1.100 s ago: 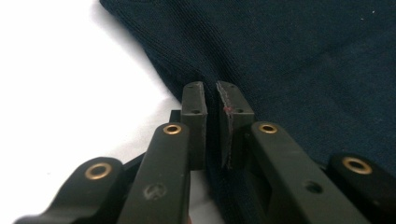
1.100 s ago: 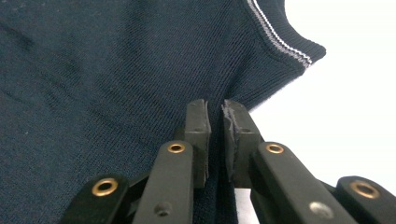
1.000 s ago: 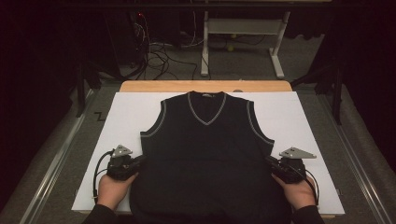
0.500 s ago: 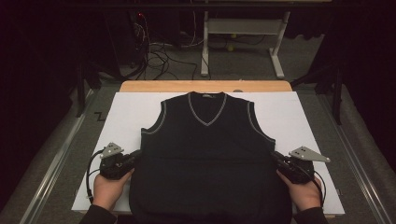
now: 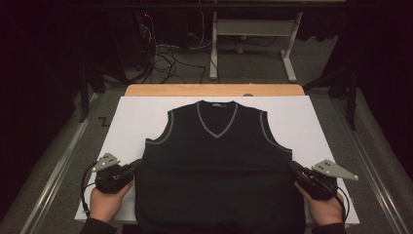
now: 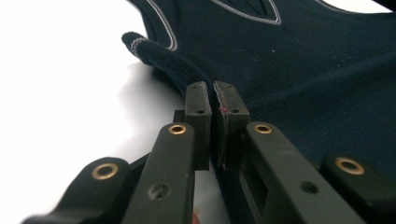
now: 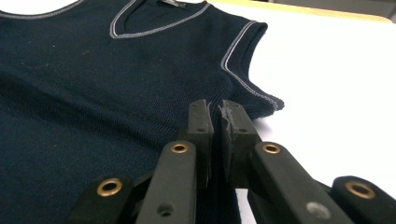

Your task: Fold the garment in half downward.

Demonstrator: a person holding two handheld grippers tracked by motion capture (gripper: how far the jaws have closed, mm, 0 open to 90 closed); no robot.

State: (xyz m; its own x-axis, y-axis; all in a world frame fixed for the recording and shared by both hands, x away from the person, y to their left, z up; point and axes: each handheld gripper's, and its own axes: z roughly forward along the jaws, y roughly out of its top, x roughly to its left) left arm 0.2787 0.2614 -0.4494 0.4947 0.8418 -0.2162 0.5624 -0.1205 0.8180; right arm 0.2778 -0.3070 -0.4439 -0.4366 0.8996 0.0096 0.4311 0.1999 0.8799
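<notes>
a dark navy sleeveless v-neck sweater [image 5: 216, 165] lies face up on a white tabletop [image 5: 311, 117], pinched at both side seams by a person working a hand-held tool in each hand. the left tool [image 5: 130, 169] has its jaws pressed together on the knit edge just below the left armhole; seen along the jaws in the left gripper view, the fabric runs out of the nip of the left tool [image 6: 214, 100] and spreads away to its right and ahead. the right tool [image 5: 298, 173] mirrors it, its jaws clamped on the opposite seam, with the cloth fanning off to the left of the right tool [image 7: 215, 114] in the right gripper view and the pale-trimmed armhole [image 7: 245, 60] just beyond the tips.

the garment looks light, soft and limp, a fine rib knit that will likely sag and stretch between the two holds rather than keep any shape. it should not slip easily, since knit grips well against the pads, but a thin bite at the very edge could pull free under tension. the sturdier places to hold appear to be the seamed sides, as taken now, or the stitched armhole and hem bands.

the collar [image 5: 216, 119] sits well ahead of both tools, the hem nearer the person, past the tabletop's near edge.
</notes>
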